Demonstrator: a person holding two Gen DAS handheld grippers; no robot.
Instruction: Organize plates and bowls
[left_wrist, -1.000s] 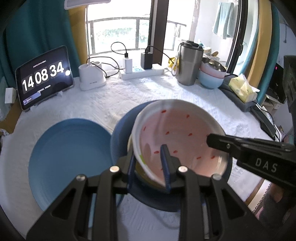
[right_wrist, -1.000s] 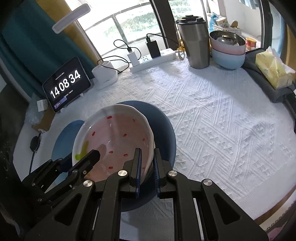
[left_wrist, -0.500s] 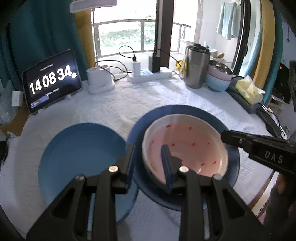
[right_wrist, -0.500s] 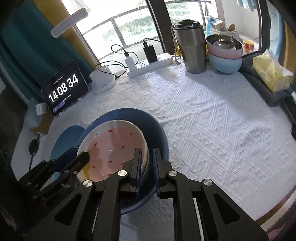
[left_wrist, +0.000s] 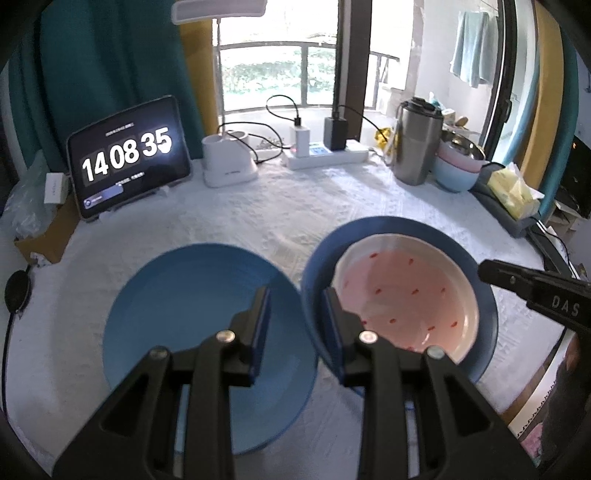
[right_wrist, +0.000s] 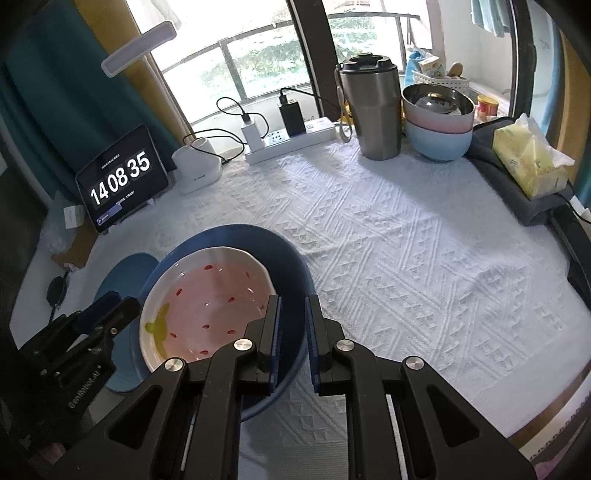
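A pink strawberry-pattern bowl (left_wrist: 406, 295) rests inside a dark blue plate (left_wrist: 480, 280) on the white tablecloth; the bowl shows in the right wrist view (right_wrist: 210, 299), as does its plate (right_wrist: 288, 266). A second blue plate (left_wrist: 184, 295) lies to the left, flat on the cloth, partly seen in the right wrist view (right_wrist: 125, 269). My left gripper (left_wrist: 297, 301) is open and empty, above the gap between the two plates. My right gripper (right_wrist: 293, 308) is open and empty, over the dark plate's right rim.
At the back stand a tablet clock (left_wrist: 127, 162), a white lamp base (left_wrist: 229, 162), a power strip (left_wrist: 325, 155), a steel tumbler (right_wrist: 373, 110), stacked pink and blue bowls (right_wrist: 437, 129) and a yellow tissue pack (right_wrist: 528, 162). The table edge is close at the right.
Both grippers lowered the strawberry bowl onto the dark blue plate, opened and let go of it, then pulled back. The bowl now sits level.
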